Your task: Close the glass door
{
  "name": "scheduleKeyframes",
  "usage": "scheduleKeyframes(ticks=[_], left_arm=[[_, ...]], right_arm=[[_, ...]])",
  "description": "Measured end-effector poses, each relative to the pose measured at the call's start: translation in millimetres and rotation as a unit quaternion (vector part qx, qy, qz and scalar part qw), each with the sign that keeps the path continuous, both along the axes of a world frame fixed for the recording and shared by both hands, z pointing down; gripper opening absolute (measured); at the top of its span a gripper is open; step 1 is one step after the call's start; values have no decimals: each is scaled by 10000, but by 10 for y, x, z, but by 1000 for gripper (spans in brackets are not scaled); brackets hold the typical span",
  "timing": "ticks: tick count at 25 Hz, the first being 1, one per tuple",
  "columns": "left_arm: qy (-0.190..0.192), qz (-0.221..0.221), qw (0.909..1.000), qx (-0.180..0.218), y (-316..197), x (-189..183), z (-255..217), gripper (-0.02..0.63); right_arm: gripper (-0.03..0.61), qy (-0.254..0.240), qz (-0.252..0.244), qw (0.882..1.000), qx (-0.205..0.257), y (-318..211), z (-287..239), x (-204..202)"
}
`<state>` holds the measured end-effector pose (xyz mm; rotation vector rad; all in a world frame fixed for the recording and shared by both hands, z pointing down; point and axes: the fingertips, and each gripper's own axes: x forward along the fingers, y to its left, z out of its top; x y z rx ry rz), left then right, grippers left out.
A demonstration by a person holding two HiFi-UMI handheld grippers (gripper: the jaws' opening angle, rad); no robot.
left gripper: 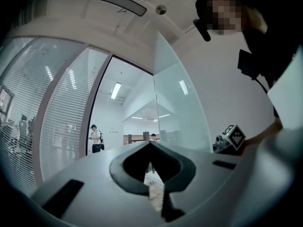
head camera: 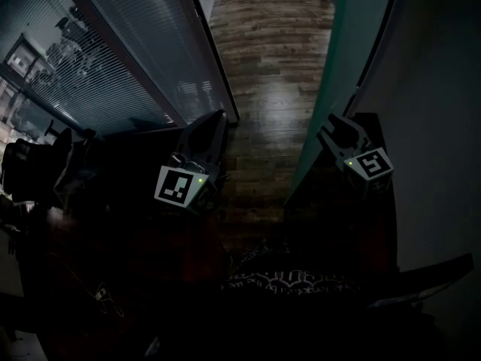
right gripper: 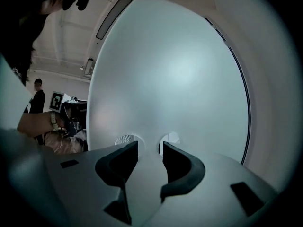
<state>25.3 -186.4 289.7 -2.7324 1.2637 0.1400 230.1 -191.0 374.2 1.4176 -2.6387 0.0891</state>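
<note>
The glass door (head camera: 338,59) stands open, its teal pane running from the head view's 1 o'clock down toward the centre, beside the wooden floor (head camera: 263,66). The right gripper (head camera: 334,130) hangs just beside the pane's lower part at about 2 o'clock, its jaws spread wide with nothing between them. In its own view the frosted pane fills 12 o'clock. The left gripper (head camera: 213,122), at the door's 9 o'clock, has its jaws pressed together and empty.

Frosted glass door (head camera: 347,59) — pale teal, upright, standing open, close beside white wall (head camera: 443,89)
</note>
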Motion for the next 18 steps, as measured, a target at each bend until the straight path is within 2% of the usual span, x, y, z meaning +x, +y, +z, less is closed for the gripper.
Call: scheduleKeyframes(ticks=[11,18], left_arm=[[-37,-175,9998,-60,-48,-24,47,2],[-26,-250,9997,-39,-45,-25,33,2]], right_arm=[[123,-107,-344,9993,-87,-62,-4,-45],[115,-36,-125,9999,-56,-110,0,-97]])
